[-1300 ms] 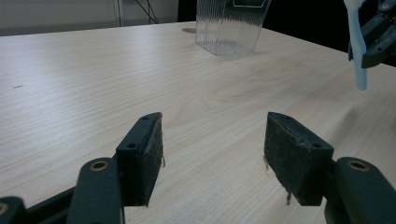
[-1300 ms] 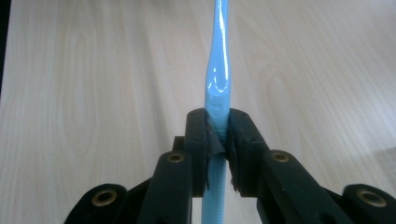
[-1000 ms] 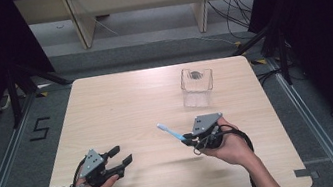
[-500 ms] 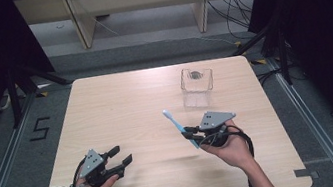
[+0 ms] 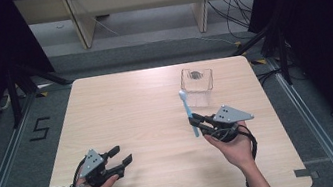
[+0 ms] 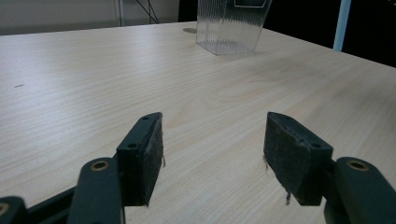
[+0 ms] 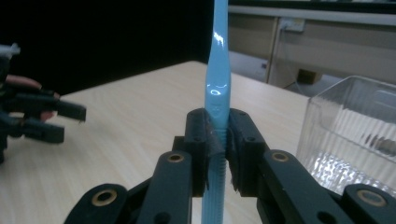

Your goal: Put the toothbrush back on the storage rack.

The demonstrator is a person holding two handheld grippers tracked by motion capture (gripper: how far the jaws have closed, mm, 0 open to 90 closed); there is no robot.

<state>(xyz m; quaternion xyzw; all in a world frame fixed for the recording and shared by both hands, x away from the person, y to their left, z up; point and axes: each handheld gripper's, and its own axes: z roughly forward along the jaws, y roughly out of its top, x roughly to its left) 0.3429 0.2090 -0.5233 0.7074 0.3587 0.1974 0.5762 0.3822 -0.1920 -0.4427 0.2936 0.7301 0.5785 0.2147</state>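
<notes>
A light blue toothbrush (image 5: 187,110) stands nearly upright in my right gripper (image 5: 198,120), whose jaws are shut on its handle (image 7: 216,135). The brush hangs above the table, just in front of a clear ribbed plastic container (image 5: 197,85) at the far right. My left gripper (image 5: 122,155) rests near the table's front left, open, with bare wood between its pads (image 6: 149,158). In the left gripper view the container (image 6: 232,23) stands far ahead and the blue toothbrush (image 6: 342,25) shows at the upper right.
The light wooden table (image 5: 121,110) spans the scene, with its edges dropping to a dark floor. A small dark thing (image 5: 196,74) lies inside the container. In the right gripper view the left gripper (image 7: 42,119) shows at the far left.
My right hand has lifted the toothbrush and moved it right and farther back, toward the container, turning it from slanted to nearly upright. My left gripper has stayed put.
</notes>
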